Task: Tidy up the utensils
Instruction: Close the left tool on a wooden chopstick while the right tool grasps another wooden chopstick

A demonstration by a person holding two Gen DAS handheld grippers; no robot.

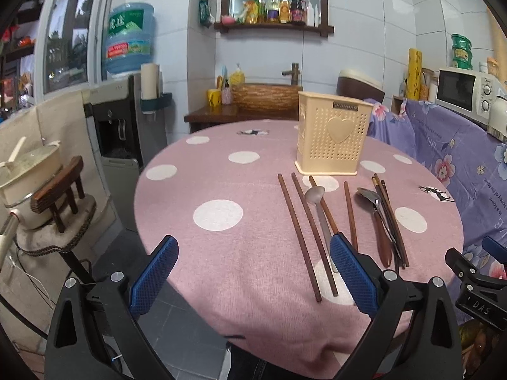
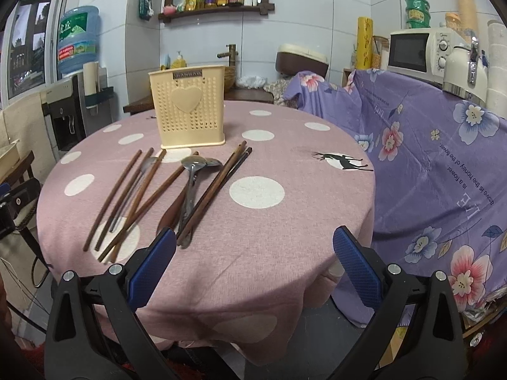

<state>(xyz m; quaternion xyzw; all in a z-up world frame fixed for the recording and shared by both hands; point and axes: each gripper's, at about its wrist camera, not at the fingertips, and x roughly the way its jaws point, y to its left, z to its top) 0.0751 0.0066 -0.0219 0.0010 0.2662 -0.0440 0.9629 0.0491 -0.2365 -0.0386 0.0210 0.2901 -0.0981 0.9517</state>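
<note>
A cream perforated utensil holder [image 1: 332, 136] with a heart on its front stands upright on the round pink dotted table [image 1: 221, 253]; it also shows in the right wrist view [image 2: 190, 107]. In front of it lie several brown chopsticks [image 1: 299, 237], a metal spoon [image 1: 317, 202] and more spoons mixed with chopsticks [image 1: 383, 218]. The right wrist view shows the same chopsticks [image 2: 126, 196] and spoons [image 2: 193, 171]. My left gripper [image 1: 253, 253] is open and empty above the table's near edge. My right gripper [image 2: 255, 247] is open and empty, just right of the utensils' near ends.
A purple floral cloth [image 2: 427, 164] covers furniture right of the table, with a microwave [image 2: 415, 50] and kettle [image 2: 464, 69] behind. A water dispenser [image 1: 117, 120] and a stool with a pot [image 1: 35, 183] stand left. A wooden sink counter [image 1: 247, 107] is behind the table.
</note>
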